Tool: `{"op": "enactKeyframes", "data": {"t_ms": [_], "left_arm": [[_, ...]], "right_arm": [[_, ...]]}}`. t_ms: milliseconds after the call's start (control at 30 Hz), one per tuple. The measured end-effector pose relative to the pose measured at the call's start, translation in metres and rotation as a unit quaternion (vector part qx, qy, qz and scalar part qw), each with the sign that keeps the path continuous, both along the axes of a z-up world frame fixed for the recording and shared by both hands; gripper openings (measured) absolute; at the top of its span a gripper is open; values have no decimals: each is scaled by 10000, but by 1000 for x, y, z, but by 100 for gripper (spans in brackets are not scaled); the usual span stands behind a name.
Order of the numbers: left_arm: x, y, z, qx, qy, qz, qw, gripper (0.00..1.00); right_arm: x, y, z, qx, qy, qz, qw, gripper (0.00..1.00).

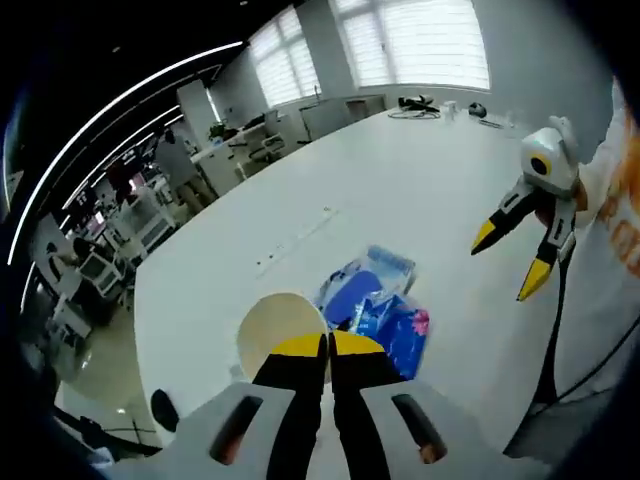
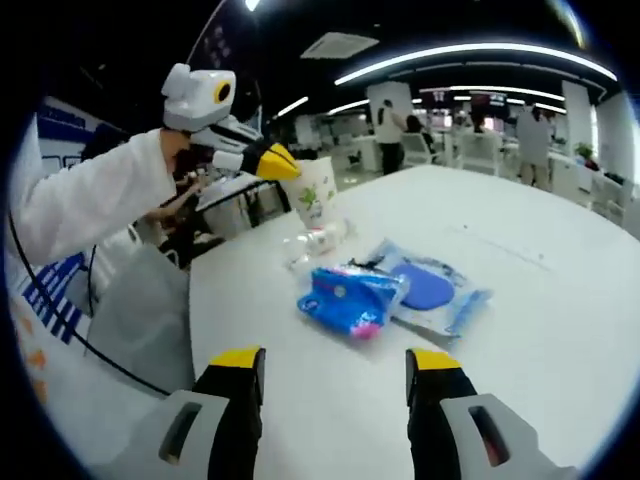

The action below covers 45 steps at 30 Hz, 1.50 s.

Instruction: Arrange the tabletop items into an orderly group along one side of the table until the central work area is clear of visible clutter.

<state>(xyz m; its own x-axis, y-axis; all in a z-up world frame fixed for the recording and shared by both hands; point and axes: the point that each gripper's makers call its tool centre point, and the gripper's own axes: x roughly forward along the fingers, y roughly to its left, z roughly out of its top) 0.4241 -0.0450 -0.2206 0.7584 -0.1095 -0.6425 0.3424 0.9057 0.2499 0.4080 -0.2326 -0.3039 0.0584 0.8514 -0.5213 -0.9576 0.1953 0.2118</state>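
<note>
A: Where's the left gripper (image 2: 283, 166)?
B: Its yellow tips are pinched together on the rim of the paper cup (image 2: 312, 192), near the table (image 2: 560, 340) edge.
A: The right gripper (image 2: 337, 372)?
B: Jaws spread wide, holding nothing, above the table.
A: The other items?
B: A blue pack (image 2: 348, 297) lies touching a clear bag (image 2: 438, 290) with a blue pad; a crumpled clear wrapper (image 2: 312, 244) sits beside the cup.
</note>
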Motion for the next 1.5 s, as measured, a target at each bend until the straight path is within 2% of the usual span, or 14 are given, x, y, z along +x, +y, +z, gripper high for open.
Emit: {"op": "enactKeyframes", "data": {"t_ms": [100, 300, 567, 800, 900, 1100, 1500], "left_arm": [[8, 7, -4, 44, 53, -17, 10000, 0], [28, 32, -24, 179, 313, -105, 9993, 0], [44, 37, -51, 228, 605, -188, 9977, 0], [55, 43, -76, 29, 675, -88, 9977, 0], [57, 47, -86, 7, 714, 11, 9974, 0], [58, 47, -101, -1, 817, -70, 9966, 0], [54, 46, -116, -19, 903, -75, 9959, 0]], "right_arm": [[1, -4, -4, -31, 95, -73, 9999, 56], [7, -14, -11, -88, 237, -286, 9993, 56], [18, -25, -18, -151, 422, -616, 9971, 56], [21, -34, -25, -238, 600, -814, 9946, 56], [20, -36, -28, -255, 727, -900, 9930, 56], [22, -40, -32, -334, 799, -991, 9913, 56], [22, -38, -36, -391, 916, -1032, 9897, 56]]}}
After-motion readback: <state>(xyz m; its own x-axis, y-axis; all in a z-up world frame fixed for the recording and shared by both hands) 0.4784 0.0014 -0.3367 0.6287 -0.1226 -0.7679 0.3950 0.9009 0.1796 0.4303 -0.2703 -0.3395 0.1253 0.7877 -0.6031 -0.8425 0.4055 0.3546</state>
